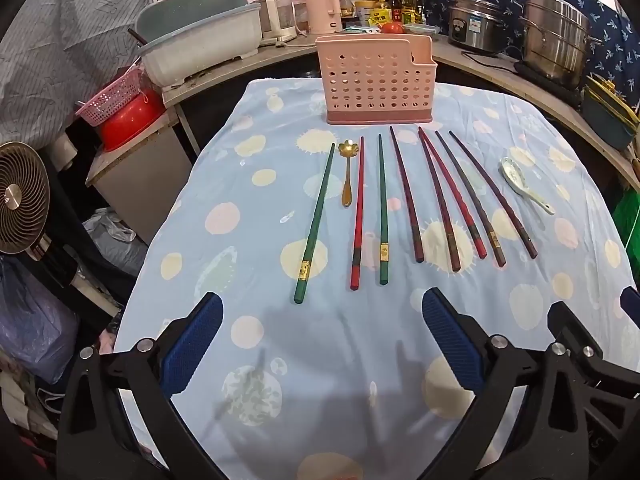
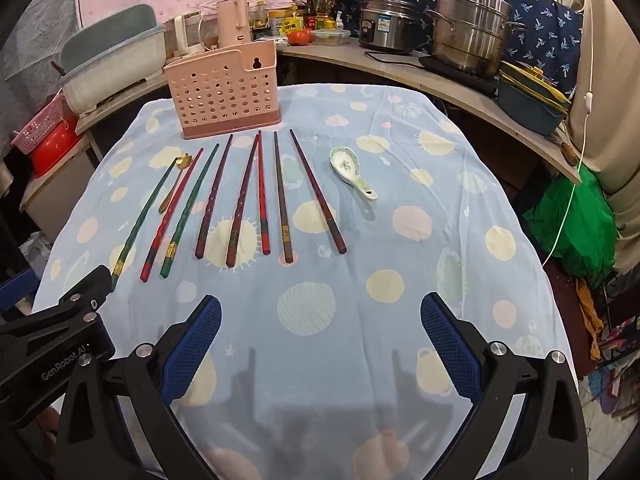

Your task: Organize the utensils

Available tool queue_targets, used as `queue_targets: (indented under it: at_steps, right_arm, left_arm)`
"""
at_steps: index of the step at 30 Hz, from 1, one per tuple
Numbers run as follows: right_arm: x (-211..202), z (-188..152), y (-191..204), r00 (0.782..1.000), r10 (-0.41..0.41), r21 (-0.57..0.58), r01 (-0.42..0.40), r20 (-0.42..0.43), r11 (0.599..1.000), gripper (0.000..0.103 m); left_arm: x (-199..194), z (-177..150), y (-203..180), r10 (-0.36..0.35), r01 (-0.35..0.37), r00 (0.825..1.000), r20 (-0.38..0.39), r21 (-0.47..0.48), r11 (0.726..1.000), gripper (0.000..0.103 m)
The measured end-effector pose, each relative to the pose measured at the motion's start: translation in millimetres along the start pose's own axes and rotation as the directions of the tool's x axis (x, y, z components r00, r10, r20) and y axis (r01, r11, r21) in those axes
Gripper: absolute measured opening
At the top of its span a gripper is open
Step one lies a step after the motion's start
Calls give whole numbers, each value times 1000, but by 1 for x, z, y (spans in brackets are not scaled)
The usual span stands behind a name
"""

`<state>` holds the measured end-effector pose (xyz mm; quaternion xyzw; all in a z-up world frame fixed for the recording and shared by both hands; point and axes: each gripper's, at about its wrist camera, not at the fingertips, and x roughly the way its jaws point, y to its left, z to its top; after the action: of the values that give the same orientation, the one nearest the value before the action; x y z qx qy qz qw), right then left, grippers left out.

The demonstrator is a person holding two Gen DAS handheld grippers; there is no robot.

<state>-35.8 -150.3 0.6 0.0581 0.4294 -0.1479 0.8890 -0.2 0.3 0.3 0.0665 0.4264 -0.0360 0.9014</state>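
A pink perforated utensil holder stands upright at the far side of the table. In front of it several chopsticks lie side by side: green, red and dark brown. A gold spoon lies among the left ones. A white ceramic spoon lies to their right. My left gripper is open and empty near the front edge. My right gripper is open and empty beside it.
The table wears a light blue spotted cloth. A counter behind holds a dish rack, kettles, bottles and steel pots. A fan and a red basin stand at the left.
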Motion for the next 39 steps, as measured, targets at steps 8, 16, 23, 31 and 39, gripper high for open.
queue_targets:
  at_steps: [8,16,23,31,39]
  right_arm:
    - [2,2,-5,1000,2,5,-2,-5,1000,96]
    - [3,4,-2,1000,-3,4,3,-9,1000,96]
    - [4,5,-3,1000,0,9,0,-9,1000,96]
    - [4,4,-4,1000,0,11,0,-8,1000,96]
    - [5,3,-5,1000,-1,13,1,-6,1000,96]
  left_arm:
    - [0,2,-1,-1,1,1000,-5,10,1000,95]
    - [2,5,-1,-5,5,1000,-2,14,1000,95]
    - [3,4,-3,-8,8,1000,-1,14,1000,95]
    - [3,2,-4,-14,14,1000,2,13,1000,95]
    - [3,2,-4,-22,22,1000,0,17,1000,95]
